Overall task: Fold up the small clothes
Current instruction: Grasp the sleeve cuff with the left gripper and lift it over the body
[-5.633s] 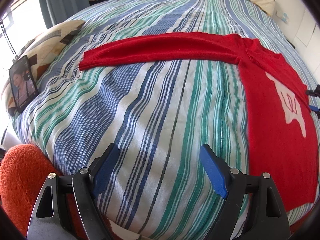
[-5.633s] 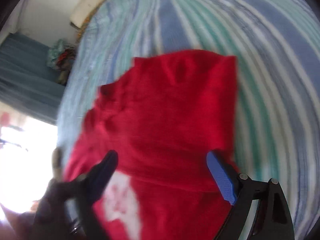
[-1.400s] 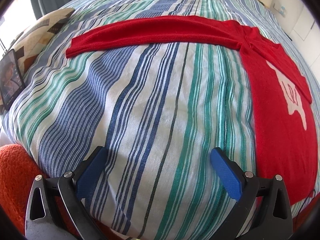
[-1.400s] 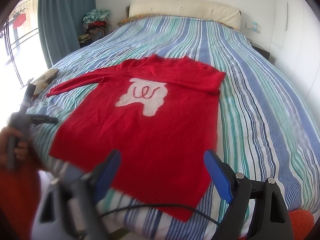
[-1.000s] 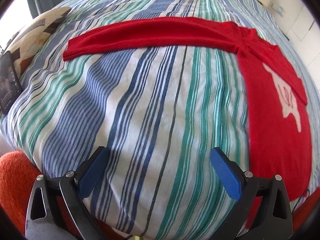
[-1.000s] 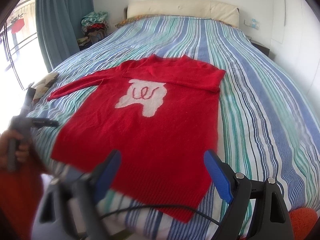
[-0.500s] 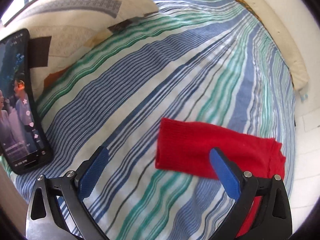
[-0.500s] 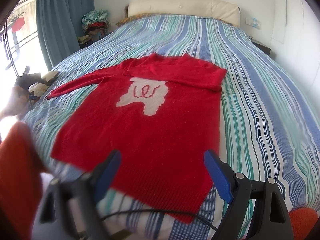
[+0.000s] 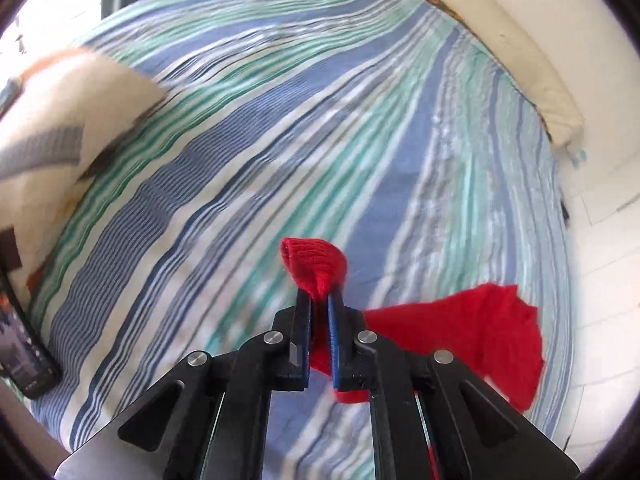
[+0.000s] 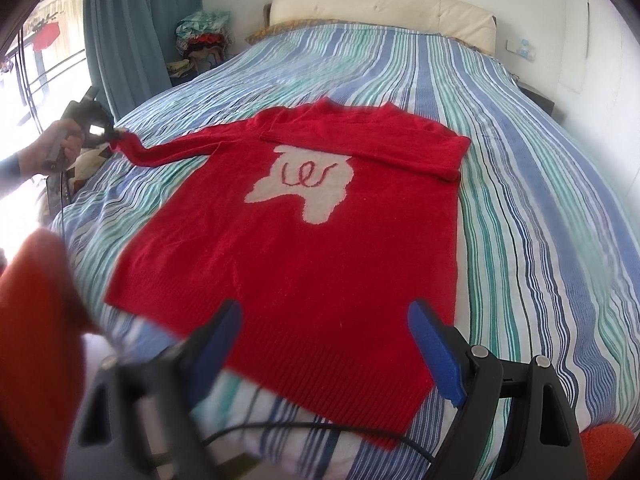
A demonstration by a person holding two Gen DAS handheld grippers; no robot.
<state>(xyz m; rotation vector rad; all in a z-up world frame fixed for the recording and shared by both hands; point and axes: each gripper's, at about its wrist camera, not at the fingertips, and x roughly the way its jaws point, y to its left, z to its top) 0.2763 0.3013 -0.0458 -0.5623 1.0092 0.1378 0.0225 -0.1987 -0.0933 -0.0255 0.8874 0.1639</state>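
We see the left tool (image 9: 319, 300) clamped on the sleeve cuff (image 9: 316, 264) of the red sweater (image 10: 304, 248), which lies flat on the striped bed (image 10: 540, 220). Near the sweater's hem, the right tool (image 10: 324, 340) hangs wide open, holding nothing.

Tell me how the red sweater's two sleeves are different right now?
The left sleeve stretches out sideways, its cuff pinched and lifted by the left gripper; the right sleeve is folded across the chest and lies flat, untouched. Both are the same red knit on the striped bedspread.
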